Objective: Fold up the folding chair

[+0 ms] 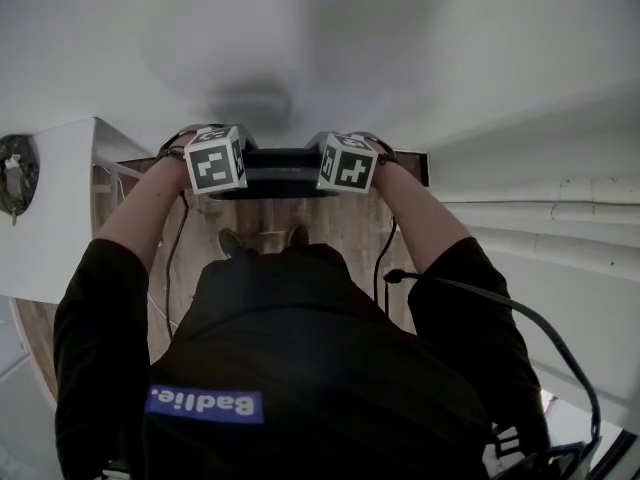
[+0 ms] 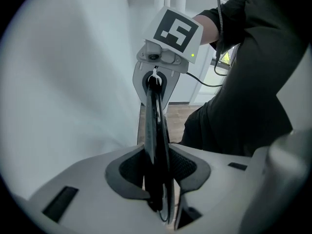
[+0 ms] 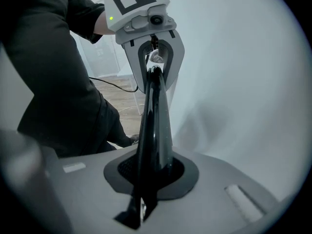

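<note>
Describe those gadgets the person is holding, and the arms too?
The left gripper and right gripper are pale grey shells with black-lined jaws, each topped by a white cube of black square markers. Sleeves are black; a black cable trails off.

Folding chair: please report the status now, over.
Left gripper and right gripper both shut on folding chair. Chair looks folded flat, held edge-on. White wall close ahead, no other obstacle seen.

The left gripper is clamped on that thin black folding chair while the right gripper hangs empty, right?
Not empty: the right gripper view shows the right gripper shut on the thin black folding chair too. The left gripper is clamped on it, as you say.
</note>
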Demonstrator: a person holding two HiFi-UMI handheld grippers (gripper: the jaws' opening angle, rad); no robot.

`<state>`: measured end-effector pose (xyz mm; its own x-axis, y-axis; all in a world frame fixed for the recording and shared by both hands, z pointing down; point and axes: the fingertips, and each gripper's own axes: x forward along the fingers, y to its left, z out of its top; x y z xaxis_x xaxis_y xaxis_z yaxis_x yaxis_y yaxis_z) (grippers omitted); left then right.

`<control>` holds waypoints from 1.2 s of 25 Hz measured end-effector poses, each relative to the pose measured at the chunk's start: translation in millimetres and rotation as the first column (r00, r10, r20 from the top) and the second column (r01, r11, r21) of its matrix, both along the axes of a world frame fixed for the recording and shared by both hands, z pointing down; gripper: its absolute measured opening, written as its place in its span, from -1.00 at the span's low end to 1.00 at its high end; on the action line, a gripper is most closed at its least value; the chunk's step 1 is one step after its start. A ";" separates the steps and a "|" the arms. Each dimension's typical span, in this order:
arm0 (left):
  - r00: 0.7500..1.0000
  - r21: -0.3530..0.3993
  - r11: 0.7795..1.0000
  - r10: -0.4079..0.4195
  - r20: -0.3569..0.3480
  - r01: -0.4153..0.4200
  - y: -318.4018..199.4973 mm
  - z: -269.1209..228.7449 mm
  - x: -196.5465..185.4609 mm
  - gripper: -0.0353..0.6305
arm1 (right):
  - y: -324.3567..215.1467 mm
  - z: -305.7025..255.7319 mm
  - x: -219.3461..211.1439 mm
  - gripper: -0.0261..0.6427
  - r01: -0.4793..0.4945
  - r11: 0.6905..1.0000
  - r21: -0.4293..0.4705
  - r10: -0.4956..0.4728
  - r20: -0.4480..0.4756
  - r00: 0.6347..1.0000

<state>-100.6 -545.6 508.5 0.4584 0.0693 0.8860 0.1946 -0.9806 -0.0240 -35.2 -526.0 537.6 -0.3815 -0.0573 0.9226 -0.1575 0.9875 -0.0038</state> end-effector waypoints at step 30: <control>0.996 -0.041 0.995 -0.089 0.015 0.089 -88.4 16.5 18.6 -0.54 | -86.7 16.0 19.1 -0.75 0.008 1.000 -0.017 -0.008 0.038 0.999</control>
<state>-82.0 -634.0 525.0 0.4527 0.0657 0.8893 0.1065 -0.9941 0.0193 -16.1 -612.7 553.6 -0.4165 -0.0383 0.9083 -0.1490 0.9885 -0.0267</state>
